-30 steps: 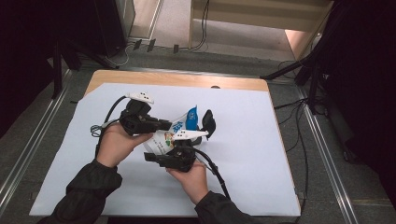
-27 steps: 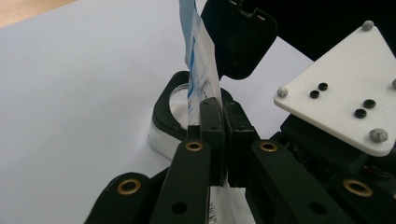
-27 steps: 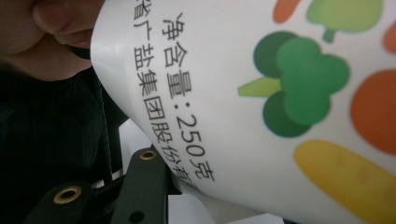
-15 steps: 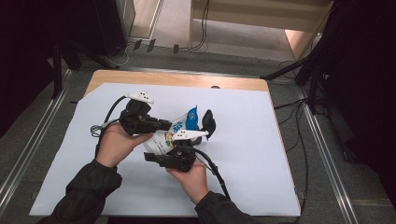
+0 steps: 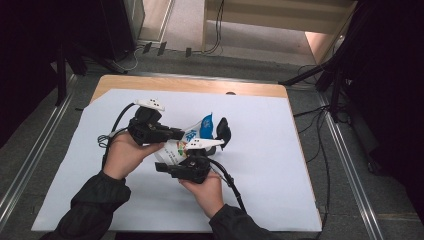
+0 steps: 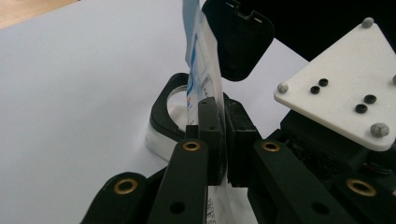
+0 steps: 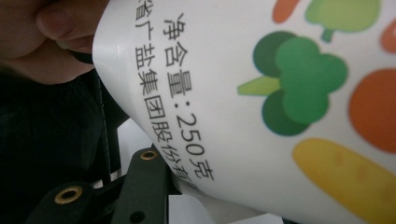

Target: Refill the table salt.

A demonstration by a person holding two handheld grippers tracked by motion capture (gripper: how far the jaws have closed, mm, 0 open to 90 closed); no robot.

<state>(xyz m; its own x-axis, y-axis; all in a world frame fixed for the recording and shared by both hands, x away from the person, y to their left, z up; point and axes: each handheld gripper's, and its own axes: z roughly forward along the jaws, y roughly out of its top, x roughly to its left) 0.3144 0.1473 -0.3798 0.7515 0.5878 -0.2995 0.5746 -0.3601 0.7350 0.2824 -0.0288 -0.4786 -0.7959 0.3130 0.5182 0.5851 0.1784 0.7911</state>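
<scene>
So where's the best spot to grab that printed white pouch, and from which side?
Probably the flat sealed edge of the pouch, taken from the side with one pad on each face. It is thin there, so the left gripper clamps it firmly. The right gripper spans the rounder, fuller body, a bulkier hold that looks likelier to slip.

The white bag [image 7: 261,93] carried black Chinese print along its curved edge in the right gripper view. One line read 净含量:250克. Beside it ran a second line, partly cut off, of which 盐集团股份有 could be read. Next to the print stood drawings of vegetables without words. In the high view, white characters on the bag's blue part were too small to read.
</scene>
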